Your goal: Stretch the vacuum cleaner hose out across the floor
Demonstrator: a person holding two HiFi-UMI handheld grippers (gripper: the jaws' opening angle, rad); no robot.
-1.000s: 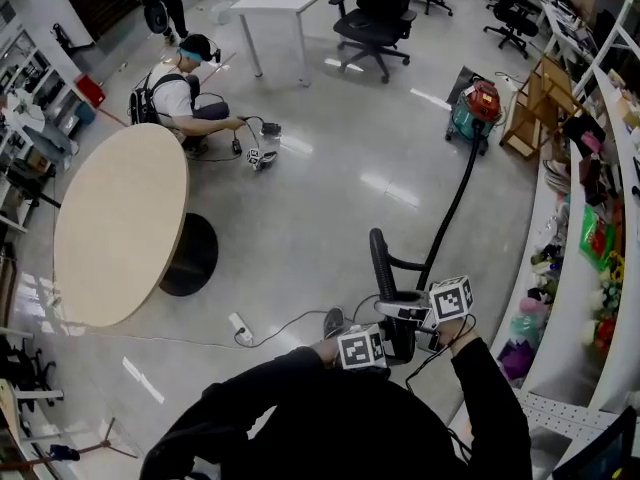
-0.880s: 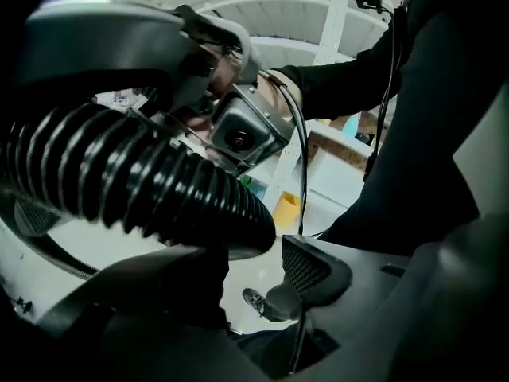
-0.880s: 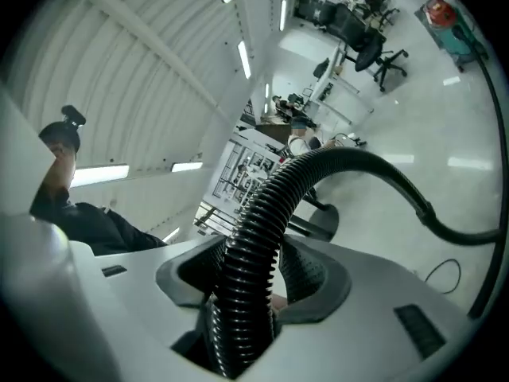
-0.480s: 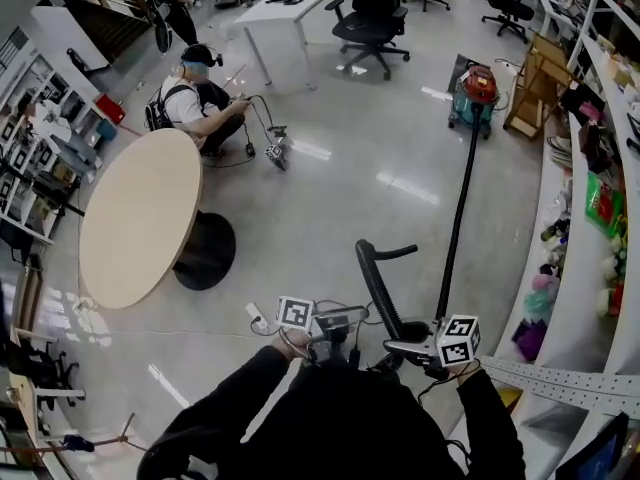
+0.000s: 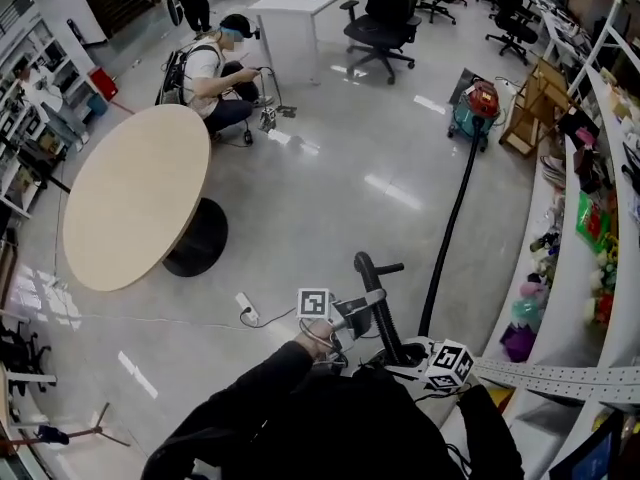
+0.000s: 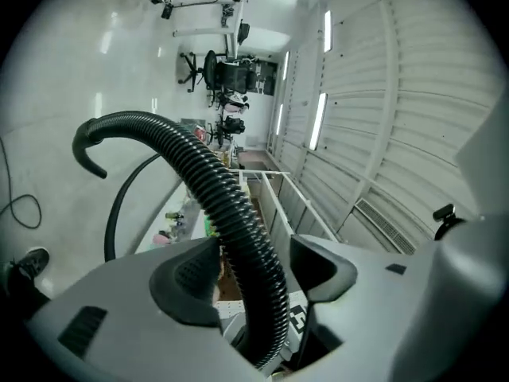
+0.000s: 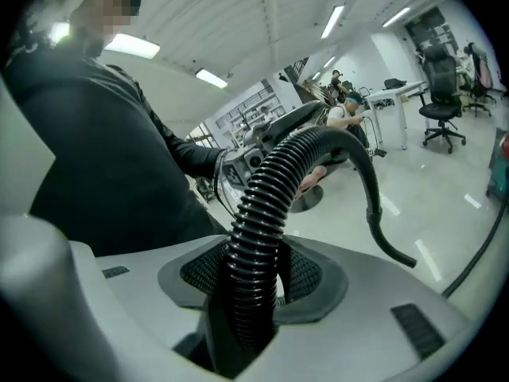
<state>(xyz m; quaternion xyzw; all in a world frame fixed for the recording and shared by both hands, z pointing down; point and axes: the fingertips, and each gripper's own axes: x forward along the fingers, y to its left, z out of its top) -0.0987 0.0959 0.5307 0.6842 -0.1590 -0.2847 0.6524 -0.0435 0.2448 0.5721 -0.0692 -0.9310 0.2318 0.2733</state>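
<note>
A red and teal vacuum cleaner [image 5: 478, 111] stands far off at the right. Its black tube runs down the floor towards me and ends in a ribbed hose [image 5: 375, 298] that arches up in front of my body. My left gripper [image 5: 345, 318] straddles the hose [image 6: 199, 173] with its jaws opening; a gap shows beside the right pad [image 6: 322, 265]. My right gripper [image 5: 420, 353] sits lower on the hose [image 7: 274, 181], its jaws closing, both pads pressed against the ribs. The hose's curved handle end [image 7: 382, 237] hangs free in the air.
A round wooden table [image 5: 130, 208] stands at the left. Beyond it a person [image 5: 215, 73] crouches near a white desk [image 5: 300, 8] and office chairs [image 5: 385, 18]. White shelving [image 5: 600, 268] with small goods lines the right side. A power strip [image 5: 246, 308] with its cable lies on the floor.
My left gripper left the spot beside the right one, swung left, and now sits on the hose with wider jaws. The right gripper has dropped closer to my body, still gripping.
</note>
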